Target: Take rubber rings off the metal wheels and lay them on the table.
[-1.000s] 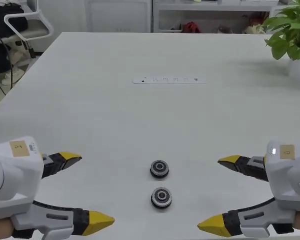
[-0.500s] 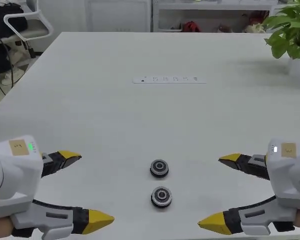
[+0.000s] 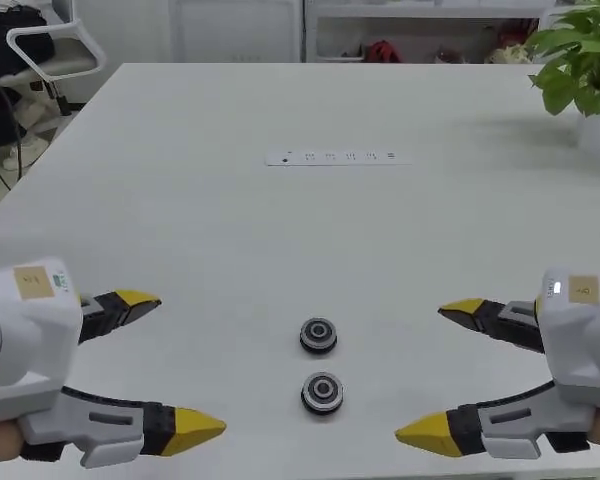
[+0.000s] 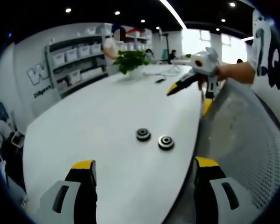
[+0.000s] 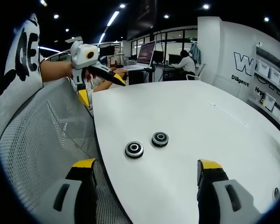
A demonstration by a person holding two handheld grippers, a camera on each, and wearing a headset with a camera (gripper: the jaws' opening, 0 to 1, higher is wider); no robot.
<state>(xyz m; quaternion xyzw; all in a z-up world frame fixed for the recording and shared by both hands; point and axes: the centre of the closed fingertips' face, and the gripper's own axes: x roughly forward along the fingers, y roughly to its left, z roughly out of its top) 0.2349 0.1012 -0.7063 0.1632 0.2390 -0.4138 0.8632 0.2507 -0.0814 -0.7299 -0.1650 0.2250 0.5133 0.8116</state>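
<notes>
Two small metal wheels lie flat on the white table (image 3: 280, 230), close to its near edge and about midway along it. The farther wheel (image 3: 318, 336) sits just behind the nearer wheel (image 3: 322, 393), not touching. Each wears a dark rubber ring (image 3: 305, 396) around its rim. The left gripper (image 3: 192, 364) and right gripper (image 3: 418, 372) hover either side at the near edge, fingers (image 3: 195, 430) spread wide, holding nothing. A power strip (image 3: 338, 158) lies mid-table; a potted plant (image 3: 580, 60) stands at the far right corner
</notes>
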